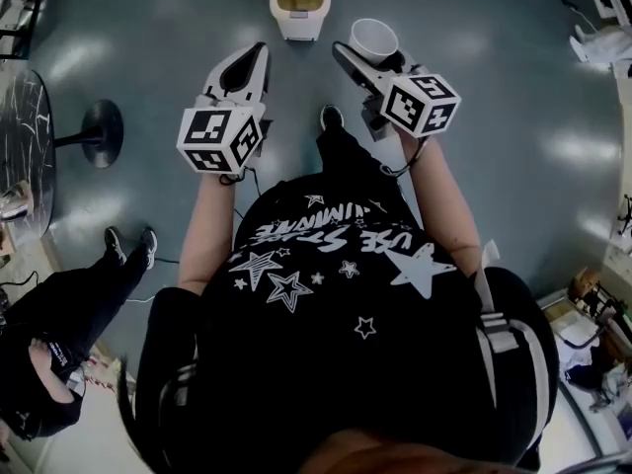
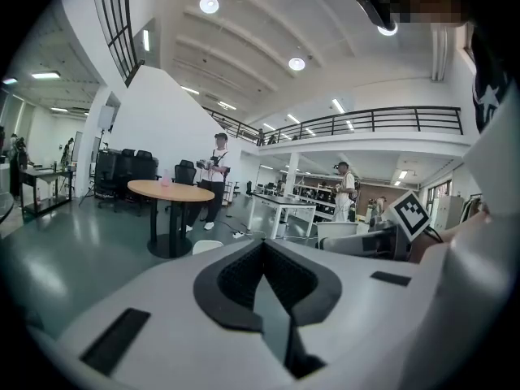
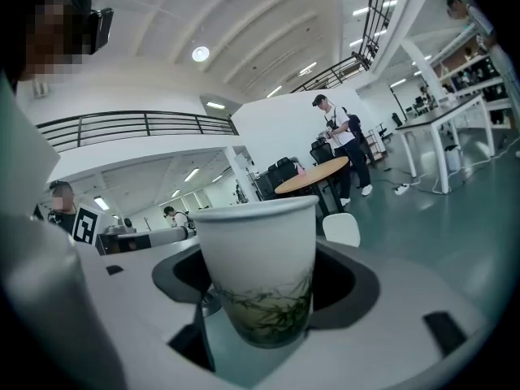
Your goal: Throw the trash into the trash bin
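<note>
The floor [image 1: 494,87] is smooth grey-green and glossy, with pale patches of ceiling light reflected across it. The trash bin [image 1: 299,28], small and white with an open top, stands on it straight ahead of the person, between and beyond the two grippers.

The right gripper [image 1: 360,55] is clamped on a paper cup [image 1: 373,38], its jaws pressing the sides. The cup is upright, white with a green leaf print low on its wall, and is held in the air short of the bin and a little to its right. The left gripper [image 1: 259,57] has its jaws together with nothing between them.

At the left edge of the head view, a dark round table [image 1: 22,146] rises from a black pedestal foot [image 1: 102,131], and a second person [image 1: 49,324] in dark clothes stands near it.

The gripper views show a tall white hall: recessed ceiling lamps [image 2: 209,5], a black-railed balcony [image 2: 374,120], a round wooden table [image 2: 169,190], dark office chairs [image 2: 122,169] and white desks [image 2: 280,205]. A bystander [image 2: 218,177] stands beside the wooden table.
</note>
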A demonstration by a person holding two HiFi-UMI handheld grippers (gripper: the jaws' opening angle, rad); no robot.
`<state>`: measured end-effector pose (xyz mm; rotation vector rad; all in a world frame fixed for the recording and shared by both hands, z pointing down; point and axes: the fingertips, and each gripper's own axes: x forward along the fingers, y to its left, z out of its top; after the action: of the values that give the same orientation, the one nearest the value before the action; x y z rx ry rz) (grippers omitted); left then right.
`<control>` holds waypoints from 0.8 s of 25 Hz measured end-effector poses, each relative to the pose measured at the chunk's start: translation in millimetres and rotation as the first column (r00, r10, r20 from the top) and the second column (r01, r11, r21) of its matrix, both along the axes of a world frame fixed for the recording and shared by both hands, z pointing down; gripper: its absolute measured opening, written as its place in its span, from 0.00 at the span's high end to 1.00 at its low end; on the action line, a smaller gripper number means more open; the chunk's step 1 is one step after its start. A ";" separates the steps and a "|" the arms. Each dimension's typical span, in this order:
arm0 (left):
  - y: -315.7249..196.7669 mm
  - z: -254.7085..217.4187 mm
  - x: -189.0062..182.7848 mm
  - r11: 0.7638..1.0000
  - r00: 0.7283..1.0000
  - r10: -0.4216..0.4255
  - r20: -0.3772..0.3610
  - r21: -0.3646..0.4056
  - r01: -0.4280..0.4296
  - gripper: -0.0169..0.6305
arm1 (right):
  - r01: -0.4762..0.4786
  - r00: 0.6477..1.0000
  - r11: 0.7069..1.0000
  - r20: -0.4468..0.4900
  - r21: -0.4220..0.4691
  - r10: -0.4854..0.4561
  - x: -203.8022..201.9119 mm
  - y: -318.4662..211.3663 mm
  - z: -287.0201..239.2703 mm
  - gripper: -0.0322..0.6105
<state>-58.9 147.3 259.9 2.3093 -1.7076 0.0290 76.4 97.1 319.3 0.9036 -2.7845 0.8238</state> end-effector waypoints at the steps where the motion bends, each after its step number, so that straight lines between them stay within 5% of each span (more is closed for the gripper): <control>1: -10.0 1.0 0.8 1.000 1.000 -0.002 0.004 -0.003 0.002 0.96 | 0.008 1.000 1.000 0.002 0.001 -0.008 -1.2 -11.3 -0.5 0.43; 10: -92.2 9.6 4.0 0.999 0.999 -0.042 0.029 -0.005 0.042 0.96 | 0.063 0.998 0.998 -0.023 -0.017 -0.063 -4.1 -99.7 10.2 0.43; 20: -156.3 18.0 -11.9 0.983 0.976 -0.182 0.120 0.016 0.182 0.96 | 0.120 0.992 0.992 -0.039 -0.033 -0.121 -5.8 -161.2 23.8 0.43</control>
<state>-70.8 -9.0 277.9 2.1848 -1.9744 0.1313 70.6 -64.1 343.1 0.7305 -2.7517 0.8179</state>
